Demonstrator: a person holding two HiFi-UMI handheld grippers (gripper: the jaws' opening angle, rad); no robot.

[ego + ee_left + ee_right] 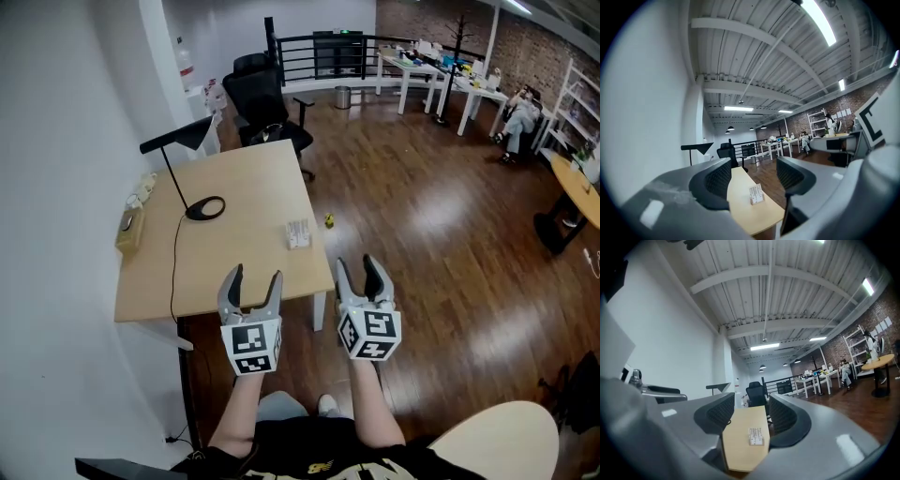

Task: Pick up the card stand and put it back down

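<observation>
table [234, 272] – card stand [298, 234] on it, near right edge | desk lamp [205, 208] on it, left of stand | office chair [267, 108] behind table | left gripper [255, 274] and right gripper [359, 265] side by side before near edge – right one past the corner

The desk [234, 216] is pale honey-coloured wood, plain, on white legs. The card stand [298, 233] is a white card with fine dark print over a light wooden base. The lamp [178, 142] is black all over, its cord too. The left tool [256, 276] and the right tool [357, 264] are grey with black dimpled linings, each bearing a white cube printed with black square markers. The floor [422, 216] is glossy dark red-brown planking, with a small yellow thing [330, 220] on it. The near wall [56, 187] is white, the far wall [534, 47] reddish brick, and the chair [262, 98] black.
</observation>
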